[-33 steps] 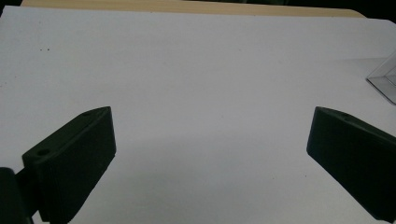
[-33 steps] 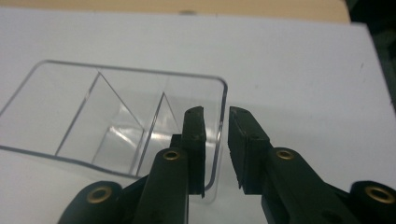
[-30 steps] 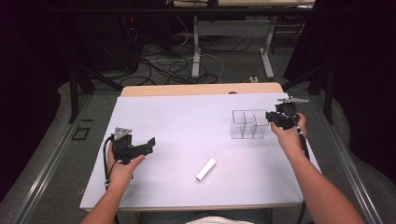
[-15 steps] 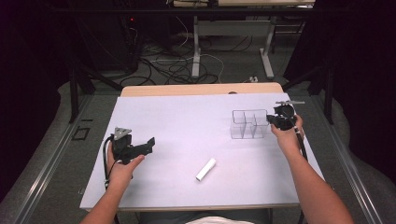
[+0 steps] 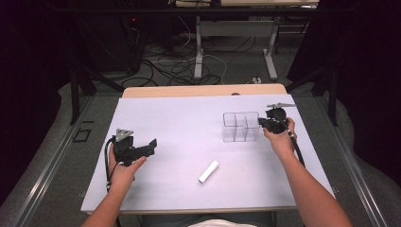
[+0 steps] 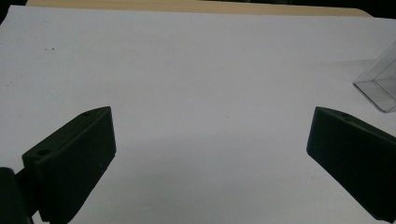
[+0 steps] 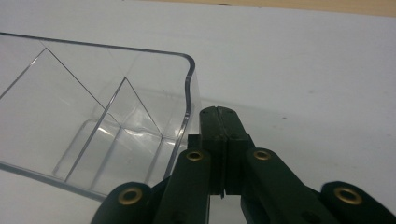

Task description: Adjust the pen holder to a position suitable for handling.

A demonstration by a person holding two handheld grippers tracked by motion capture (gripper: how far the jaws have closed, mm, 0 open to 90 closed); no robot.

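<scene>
A clear plastic box [image 5: 240, 126] with dividers stands at the right of the white table [image 5: 189, 123]. My right gripper [image 5: 261, 122] is shut, with nothing between its jaws. In the right gripper view, its tips [image 7: 217, 114] rest just outside the rounded corner of the box [image 7: 93, 116], close to the wall. I cannot tell whether they touch it. My left gripper [image 5: 152, 144] is held low at the table's left with its jaws wide open [image 6: 210, 140] over bare table. A corner of the box [image 6: 380, 81] shows far off. A white cylinder [image 5: 208, 171] lies near the front middle.
A wooden strip [image 5: 203, 91] runs along the table's far edge. Beyond it are cables and table legs [image 5: 198, 56] on the floor. The table surface is open between the two grippers.
My right gripper has shifted a little to the left, and the clear box has slid left with it. The left gripper and the white cylinder have stayed in place.
</scene>
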